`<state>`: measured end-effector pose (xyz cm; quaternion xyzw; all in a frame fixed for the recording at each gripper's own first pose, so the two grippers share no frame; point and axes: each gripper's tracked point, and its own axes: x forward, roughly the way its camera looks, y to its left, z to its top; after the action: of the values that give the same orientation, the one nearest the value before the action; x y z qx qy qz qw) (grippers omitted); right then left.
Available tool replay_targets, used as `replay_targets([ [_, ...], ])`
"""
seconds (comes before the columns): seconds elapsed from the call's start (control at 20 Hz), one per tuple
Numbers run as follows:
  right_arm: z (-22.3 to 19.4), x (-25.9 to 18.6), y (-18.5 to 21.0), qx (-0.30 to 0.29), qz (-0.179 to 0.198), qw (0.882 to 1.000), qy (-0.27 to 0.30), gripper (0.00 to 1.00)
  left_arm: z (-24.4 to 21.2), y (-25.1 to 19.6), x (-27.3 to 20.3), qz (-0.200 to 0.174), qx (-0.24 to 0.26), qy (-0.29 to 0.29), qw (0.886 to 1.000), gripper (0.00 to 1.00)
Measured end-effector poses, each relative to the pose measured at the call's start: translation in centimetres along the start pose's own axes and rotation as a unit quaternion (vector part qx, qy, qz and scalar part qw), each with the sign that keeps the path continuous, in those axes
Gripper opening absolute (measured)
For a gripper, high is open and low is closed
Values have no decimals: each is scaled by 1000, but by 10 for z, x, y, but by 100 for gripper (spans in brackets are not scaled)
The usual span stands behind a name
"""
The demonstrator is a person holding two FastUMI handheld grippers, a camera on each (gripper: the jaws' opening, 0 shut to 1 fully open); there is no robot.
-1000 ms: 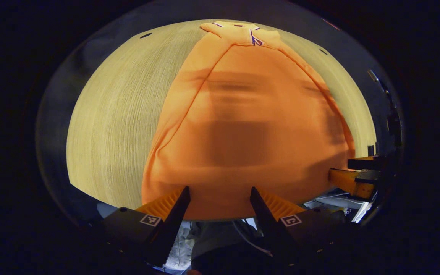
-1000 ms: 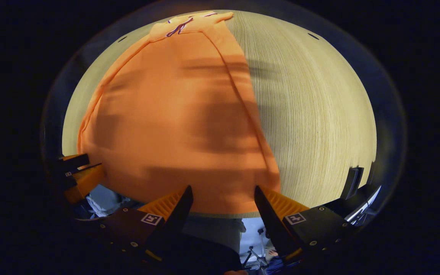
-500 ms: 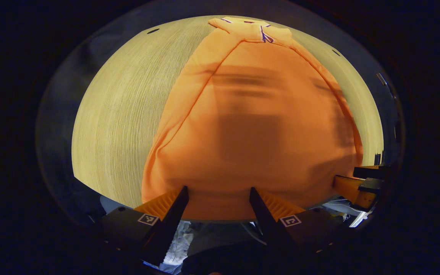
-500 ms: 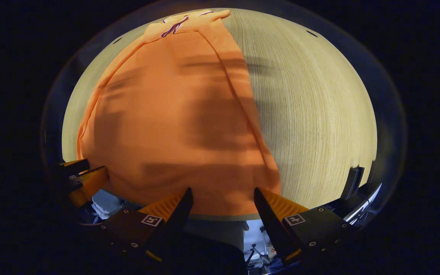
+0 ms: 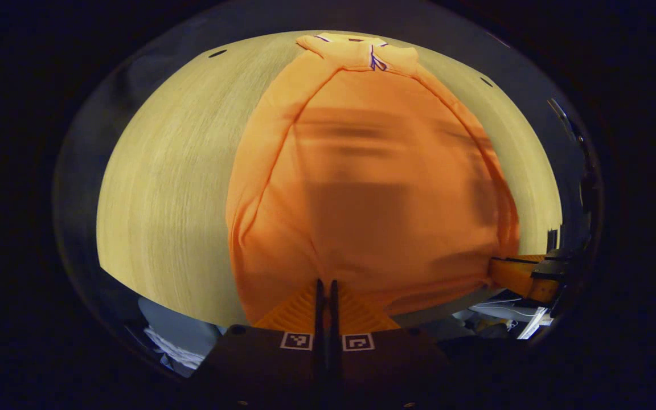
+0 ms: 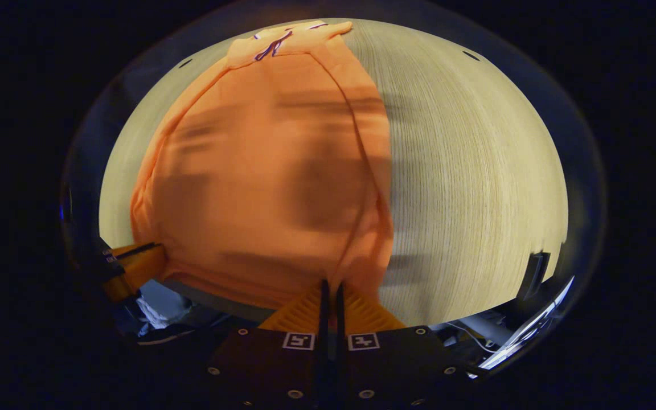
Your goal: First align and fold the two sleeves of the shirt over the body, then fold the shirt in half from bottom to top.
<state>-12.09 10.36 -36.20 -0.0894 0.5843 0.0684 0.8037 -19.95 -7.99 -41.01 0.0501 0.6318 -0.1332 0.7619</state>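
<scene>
An orange shirt [image 5: 373, 188] lies flat on a pale wooden table [image 5: 163, 188], collar at the far end, both sleeves folded in over the body. My left gripper [image 5: 326, 283] is shut on the shirt's bottom hem near its left corner, and the cloth puckers toward the pinch. My right gripper [image 6: 331, 283] is shut on the same shirt [image 6: 265, 171] at the hem near its right corner. The right gripper [image 5: 524, 273] also appears at the right edge of the left gripper view, and the left gripper [image 6: 134, 265] appears at the left edge of the right gripper view.
Bare table [image 6: 476, 171] lies to the right of the shirt in the right gripper view and to its left in the left gripper view. The table's near edge runs just behind both grippers, with clutter on the floor [image 5: 174, 341] below it.
Both grippers went from open, straddling the bottom hem, to shut on it. The hem corners have gathered inward toward the pinches.
</scene>
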Motion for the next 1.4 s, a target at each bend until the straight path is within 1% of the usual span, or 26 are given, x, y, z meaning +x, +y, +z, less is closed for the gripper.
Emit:
replay_targets([
  [0.05,0,0,1,5,8,1000,-7,7,0,-2,1,-5,5,3,1000,1],
  [0.2,0,-1,0,1,16,1000,-19,7,3,-3,0,-14,-4,0,1000,1],
  [0.3,0,-2,-3,20,21,999,-37,7,11,-4,-4,-21,-5,-14,1000,1],
  [0.35,8,-7,-4,20,19,999,-39,0,14,-5,-8,-25,-5,-21,999,1],
  [0.5,19,-15,-8,31,24,998,-54,0,26,-9,-15,-40,-9,-38,998,1],
  [0.75,48,-41,-5,14,25,994,-101,0,54,-12,-36,-54,-10,-77,996,1],
  [1.0,96,-77,0,10,35,986,-160,0,104,-9,-65,-62,-13,-131,989,1],
  [1.2,149,-97,1,13,38,978,-206,0,150,-4,-81,-64,-14,-171,983,1],
  [1.4,203,-109,0,10,38,969,-245,0,202,2,-83,-65,-17,-210,975,1],
])
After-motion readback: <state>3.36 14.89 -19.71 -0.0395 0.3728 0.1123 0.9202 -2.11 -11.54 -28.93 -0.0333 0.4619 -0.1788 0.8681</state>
